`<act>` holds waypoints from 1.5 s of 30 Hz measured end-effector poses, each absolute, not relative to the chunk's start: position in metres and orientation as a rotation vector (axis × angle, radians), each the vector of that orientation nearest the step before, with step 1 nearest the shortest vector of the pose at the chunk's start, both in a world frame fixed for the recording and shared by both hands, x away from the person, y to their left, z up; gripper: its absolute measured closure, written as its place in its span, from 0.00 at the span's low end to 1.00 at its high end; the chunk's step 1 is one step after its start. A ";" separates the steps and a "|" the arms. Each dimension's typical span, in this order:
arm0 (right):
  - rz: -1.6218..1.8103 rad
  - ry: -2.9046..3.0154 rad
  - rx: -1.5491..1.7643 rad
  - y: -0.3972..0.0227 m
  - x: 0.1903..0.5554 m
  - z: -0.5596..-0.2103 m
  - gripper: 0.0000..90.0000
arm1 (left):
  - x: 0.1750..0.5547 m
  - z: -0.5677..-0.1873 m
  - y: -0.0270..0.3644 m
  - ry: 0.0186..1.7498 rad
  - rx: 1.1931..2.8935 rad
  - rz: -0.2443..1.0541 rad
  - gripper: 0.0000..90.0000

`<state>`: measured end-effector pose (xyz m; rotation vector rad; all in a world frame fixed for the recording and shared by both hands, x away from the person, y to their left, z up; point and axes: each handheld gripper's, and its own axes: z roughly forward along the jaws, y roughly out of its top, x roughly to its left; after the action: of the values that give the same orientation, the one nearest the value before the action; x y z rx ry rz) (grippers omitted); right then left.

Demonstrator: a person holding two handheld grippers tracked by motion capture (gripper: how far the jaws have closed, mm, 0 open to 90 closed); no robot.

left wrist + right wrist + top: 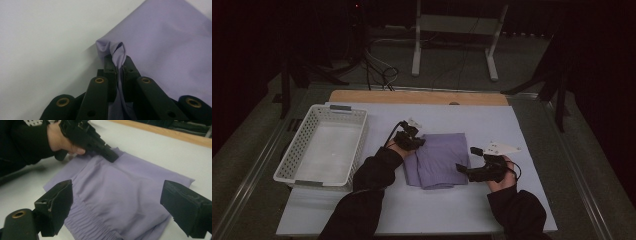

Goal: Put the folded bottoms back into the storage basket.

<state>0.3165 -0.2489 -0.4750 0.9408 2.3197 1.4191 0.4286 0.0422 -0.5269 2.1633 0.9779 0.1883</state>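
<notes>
Cloth: we see a folded purple cloth (438,160) lying near the middle of the counter (522,200), a bit toward the near edge.
Left gripper: the left gripper (411,140) sits at the cloth's far left corner. In the left gripper view its jaws are pressed together, pinching a bunched-up bit of that corner (117,53).
Right gripper: the right gripper (464,169) lies low at the cloth's right edge. In the right gripper view its jaws are spread wide, with the cloth (120,195) lying past them.
Hands: both arms in black sleeves come in from the near edge. The left hand (62,140) rests low on the counter.
Basket: from high up we also see a white basket (292,150) by the counter's left edge.
Writing: we can read none.
</notes>
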 end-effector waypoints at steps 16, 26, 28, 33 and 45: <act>1.414 2.332 0.953 -0.255 0.353 -0.472 0.11 | 0.424 -0.511 0.048 1.001 2.005 0.131 0.95; 1.370 2.354 0.987 -0.253 0.386 -0.476 0.12 | 0.419 -0.505 0.046 0.976 1.975 0.162 0.95; 1.373 2.360 1.008 -0.252 0.397 -0.478 0.12 | 0.418 -0.505 0.046 0.979 1.973 0.170 0.95; 1.375 2.372 1.030 -0.253 0.416 -0.484 0.12 | 0.418 -0.507 0.046 0.980 1.974 0.165 0.95; 1.187 2.403 1.162 -0.251 0.452 -0.522 0.12 | 0.421 -0.513 0.048 1.013 1.971 0.148 0.95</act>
<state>0.4519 -0.2514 -0.5224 1.1618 2.4033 1.1871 0.4207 0.0481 -0.5130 1.9710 1.0125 0.1483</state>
